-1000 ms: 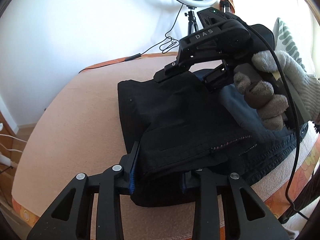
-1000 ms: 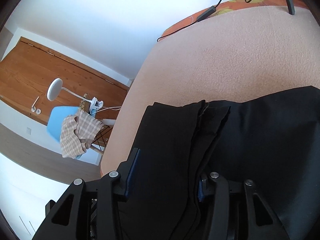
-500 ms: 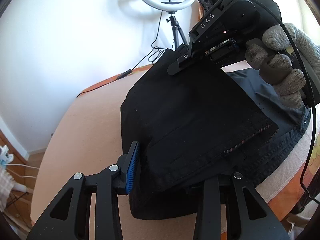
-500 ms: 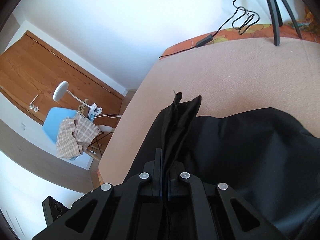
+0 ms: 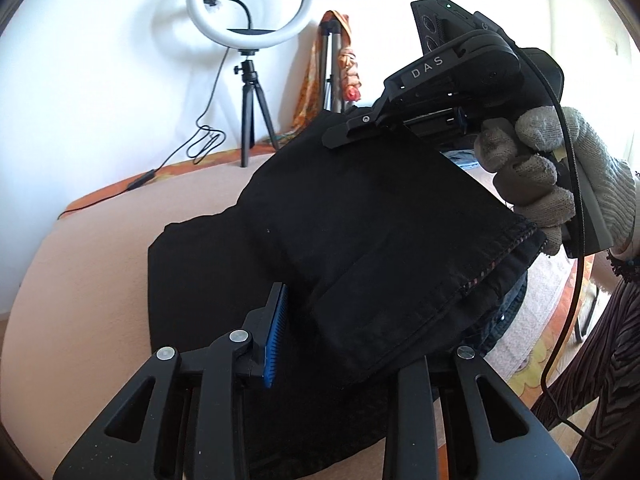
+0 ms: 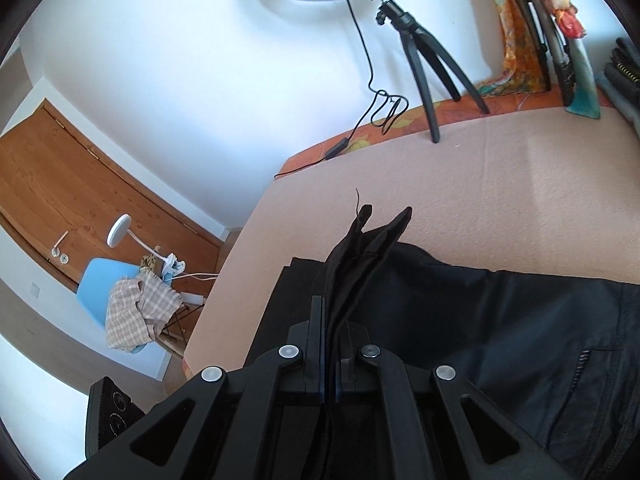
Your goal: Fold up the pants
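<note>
Black pants (image 5: 380,240) lie on a peach-covered bed (image 5: 100,260). My right gripper (image 5: 336,138), held by a grey-gloved hand (image 5: 536,168), is shut on the far edge of a folded layer and holds it up off the bed. In the right wrist view that gripper (image 6: 328,308) pinches a bunched black fold, and the rest of the pants (image 6: 500,320) spreads to the right. My left gripper (image 5: 352,320) has the layer's near hemmed end between its closing jaws. Its blue left pad (image 5: 276,332) shows bare, while the right finger is hidden under the cloth.
A ring light (image 5: 250,4) on a tripod stands at the far edge of the bed (image 6: 480,184), its cable trailing left. Beyond the bed's left edge are a wooden door and a blue chair with a checked cloth (image 6: 132,308). Patterned fabric hangs at the back right.
The right gripper closed on the pants' far edge and lifted it. Both grippers rose, and the folded layer now hangs tilted above the rest of the pants.
</note>
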Motion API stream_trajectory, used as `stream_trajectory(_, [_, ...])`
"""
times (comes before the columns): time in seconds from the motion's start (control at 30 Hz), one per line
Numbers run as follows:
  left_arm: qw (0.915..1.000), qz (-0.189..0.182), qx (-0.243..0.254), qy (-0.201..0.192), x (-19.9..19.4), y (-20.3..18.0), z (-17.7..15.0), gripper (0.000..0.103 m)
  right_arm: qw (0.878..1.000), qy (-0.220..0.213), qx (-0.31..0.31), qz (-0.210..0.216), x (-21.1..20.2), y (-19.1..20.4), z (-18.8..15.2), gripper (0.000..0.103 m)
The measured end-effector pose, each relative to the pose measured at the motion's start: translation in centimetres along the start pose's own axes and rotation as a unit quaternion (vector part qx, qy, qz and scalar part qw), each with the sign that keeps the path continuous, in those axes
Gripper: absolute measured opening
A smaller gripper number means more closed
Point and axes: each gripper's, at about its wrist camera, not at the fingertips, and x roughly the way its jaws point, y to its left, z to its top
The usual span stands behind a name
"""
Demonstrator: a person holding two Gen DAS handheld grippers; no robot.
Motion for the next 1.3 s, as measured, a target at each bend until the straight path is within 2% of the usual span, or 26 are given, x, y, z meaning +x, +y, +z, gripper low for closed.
stream_trajectory(0.23, [0.9988,-0.047,0.010,-0.004,1.8,-3.1,1.9,0.027,0.999,-0.033,0.001,-0.026,-4.5,-2.0,0.2,0.000])
stream_trajectory(0.47, [0.9959,-0.081,0.039,0.012,3.4,-6.6,2.9,0.027,0.997,-0.051,0.017,-0.054,-7.7,-5.0,0.0,0.000])
stream_trajectory(0.5, [0.9952,-0.088,0.040,0.016,3.4,-6.8,2.9,0.029,0.997,-0.051,0.015,-0.059,-8.0,-5.6,-0.1,0.000])
stream_trajectory(0.57, [0.9929,-0.112,0.027,0.027,3.2,-6.9,2.7,0.046,0.996,-0.049,0.015,-0.070,-8.4,-6.4,-0.3,0.000])
stream_trajectory(0.6, [0.9912,-0.128,0.014,0.032,2.9,-6.8,2.5,0.049,0.996,-0.046,0.017,-0.075,-8.4,-7.0,-0.4,0.000])
stream_trajectory(0.7, [0.9851,-0.168,-0.020,0.034,1.4,-6.0,2.1,0.052,0.995,-0.034,0.026,-0.086,-8.2,-8.8,-0.8,0.000])
stream_trajectory(0.8, [0.9873,-0.155,-0.031,0.016,-0.7,-4.4,1.8,0.052,0.994,-0.027,0.026,-0.102,-8.1,-10.1,-0.9,0.000])
stream_trajectory(0.93, [0.9978,-0.051,-0.044,0.005,-2.0,0.3,1.9,0.054,0.993,-0.022,0.034,-0.114,-8.2,-11.7,-1.0,0.000])
stream_trajectory(1.03, [0.9952,-0.001,-0.098,0.003,-1.9,4.7,2.0,0.054,0.991,-0.017,0.040,-0.125,-8.3,-12.6,-1.1,0.000])
stream_trajectory(1.13, [0.9925,0.016,-0.120,0.010,-1.0,6.6,1.7,0.054,0.990,-0.011,0.042,-0.136,-8.1,-13.4,-1.3,0.000])
stream_trajectory(1.23, [0.9921,0.009,-0.118,0.041,1.1,6.0,0.9,0.054,0.987,0.000,0.045,-0.153,-7.4,-14.2,-1.3,0.000])
stream_trajectory(1.3, [0.9921,0.001,-0.111,0.057,2.3,5.2,0.5,0.054,0.987,0.006,0.056,-0.149,-7.2,-14.7,-1.4,0.000])
